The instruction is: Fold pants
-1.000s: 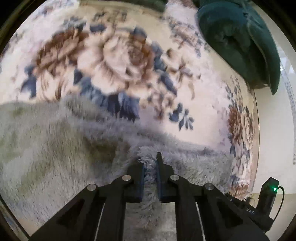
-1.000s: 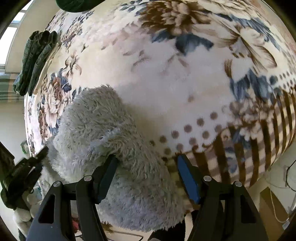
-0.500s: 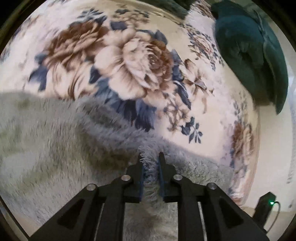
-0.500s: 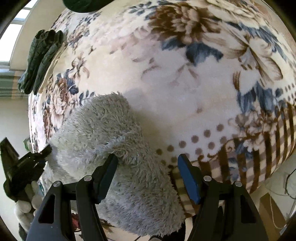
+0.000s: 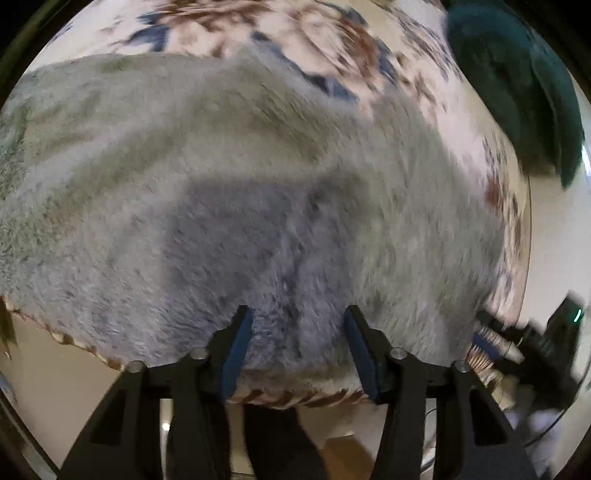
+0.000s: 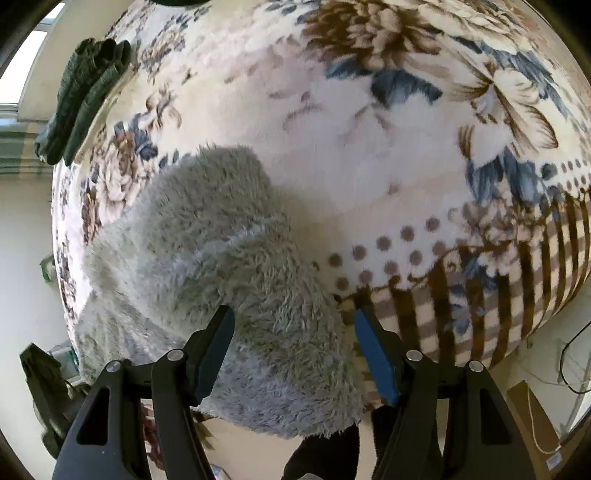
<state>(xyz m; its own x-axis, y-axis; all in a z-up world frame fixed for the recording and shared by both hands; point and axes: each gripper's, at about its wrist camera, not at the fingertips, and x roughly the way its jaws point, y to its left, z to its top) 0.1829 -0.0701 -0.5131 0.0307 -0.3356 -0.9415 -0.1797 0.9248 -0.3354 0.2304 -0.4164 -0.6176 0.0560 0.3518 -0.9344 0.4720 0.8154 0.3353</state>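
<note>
Through the left wrist camera I see my left gripper with its fingers spread wide and holding nothing, the two blue pads poised above the fuzzy grey pants. The pants fill most of this view, lying on the floral blanket and reaching its near edge, where a brown braided trim shows just below the fleece. The frame is motion-blurred, so I cannot tell whether the pads touch the pile. A dark green folded garment lies at the blanket's far right corner, well apart from the pants, and a black device with a green light sits beyond the right edge. Through the right wrist camera I see my right gripper likewise spread open and empty, its fingers straddling the near end of the pants. Here the pants form a bundle with one layer laid over another, lying along the blanket's near left part and overhanging its near edge. A second dark green garment rests at the blanket's far left edge, well apart from the pants.
</note>
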